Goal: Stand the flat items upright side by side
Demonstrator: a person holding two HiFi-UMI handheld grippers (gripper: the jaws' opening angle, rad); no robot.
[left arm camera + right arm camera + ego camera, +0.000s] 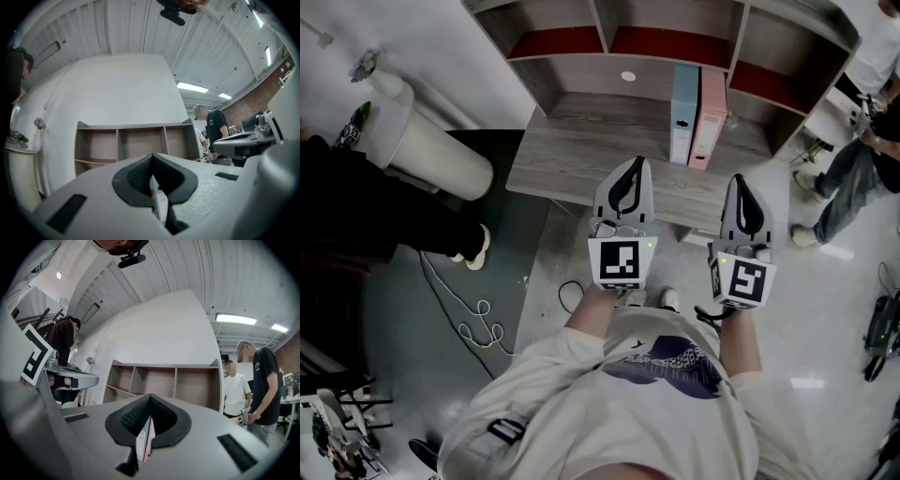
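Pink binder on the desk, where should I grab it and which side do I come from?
Probably the top of the spine of the pink binder, coming from the front and above. It stands upright, spine toward you, its left face seemingly against the blue binder, so only the top and right side look free.

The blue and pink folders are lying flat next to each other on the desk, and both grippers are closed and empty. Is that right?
Not quite. The head view shows the blue folder and the pink folder standing upright, not lying flat. The rest holds: they are next to each other on the desk, and the left gripper and right gripper are closed and empty.
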